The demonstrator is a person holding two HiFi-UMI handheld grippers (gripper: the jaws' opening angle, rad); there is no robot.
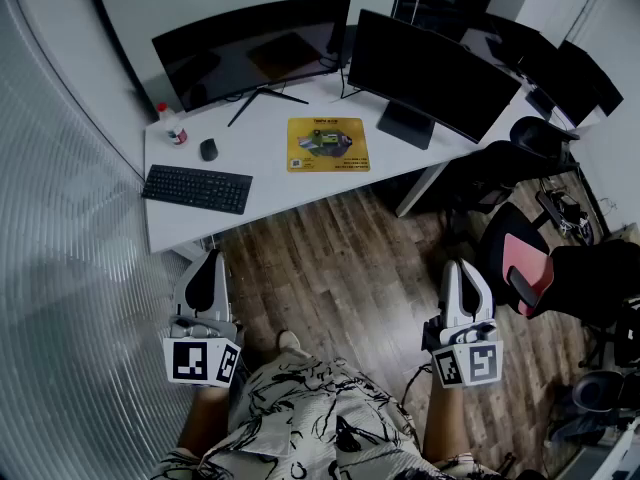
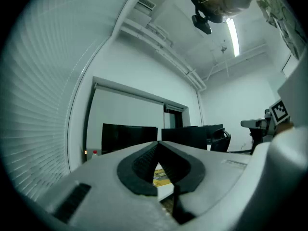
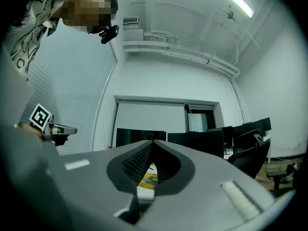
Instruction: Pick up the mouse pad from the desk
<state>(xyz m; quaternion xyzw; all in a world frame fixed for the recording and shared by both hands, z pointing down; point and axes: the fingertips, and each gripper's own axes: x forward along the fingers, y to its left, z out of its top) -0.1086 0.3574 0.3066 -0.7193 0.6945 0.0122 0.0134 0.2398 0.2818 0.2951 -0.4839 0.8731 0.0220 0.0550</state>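
The yellow mouse pad (image 1: 328,144) lies flat on the white desk (image 1: 270,183), in front of two dark monitors. Both grippers hang well short of the desk, over the wooden floor. My left gripper (image 1: 207,264) is shut with nothing in it; a bit of the pad (image 2: 162,178) shows through the gap behind its tips. My right gripper (image 1: 467,272) is likewise shut and empty, and a sliver of the pad (image 3: 148,180) shows between its jaws. Both point level toward the desk.
A black keyboard (image 1: 197,188), a black mouse (image 1: 208,149) and a small red-capped bottle (image 1: 170,124) sit at the desk's left. Two monitors (image 1: 250,48) stand behind. Office chairs (image 1: 530,258) crowd the right. A slatted blind (image 1: 60,268) runs along the left.
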